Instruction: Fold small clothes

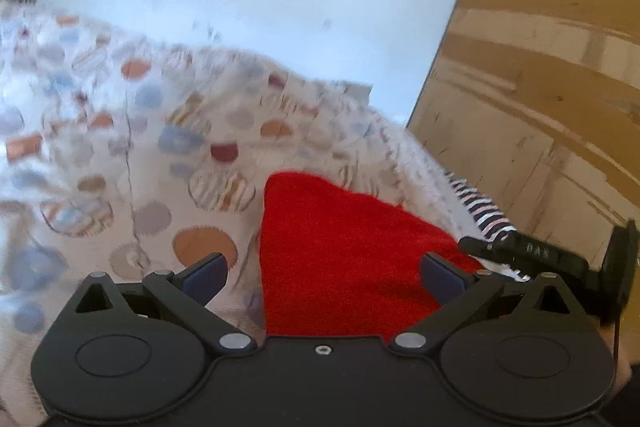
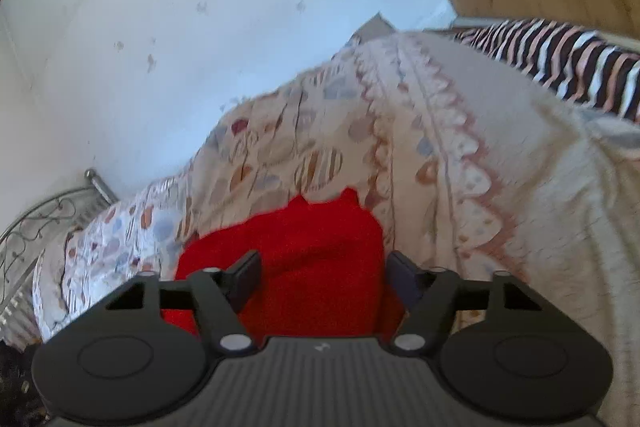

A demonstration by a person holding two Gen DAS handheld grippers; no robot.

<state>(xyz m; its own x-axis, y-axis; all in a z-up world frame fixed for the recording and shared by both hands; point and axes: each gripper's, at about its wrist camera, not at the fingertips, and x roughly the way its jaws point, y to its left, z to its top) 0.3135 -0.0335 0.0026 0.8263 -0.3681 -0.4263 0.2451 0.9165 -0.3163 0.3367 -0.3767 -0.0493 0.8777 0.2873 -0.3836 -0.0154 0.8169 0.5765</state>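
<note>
Both grippers are spread wide and gripping nothing: your left gripper (image 1: pixel 324 273) and your right gripper (image 2: pixel 322 273) each hang over the red garment (image 1: pixel 340 259), fingers parted with red cloth showing between them. That red piece lies on the patterned bedspread (image 1: pixel 120 131), near you, its far edge rising to a blunt corner in the left view and looking ragged in the right one (image 2: pixel 304 239). Off to the right, the striped garment (image 2: pixel 560 59) waits at the bed's edge beside the wooden floor (image 1: pixel 540 67), and the right gripper's body (image 1: pixel 560 259) pokes into the left view just near it. Everything is motion-blurred, so fine creases can't be read. By my reckoning you're at the start of a fold on the red one, lining up for a grab. Next call: drop each pair of fingers onto a near corner or edge, pinch a single layer cleanly, then carry it over toward the far side.
</note>
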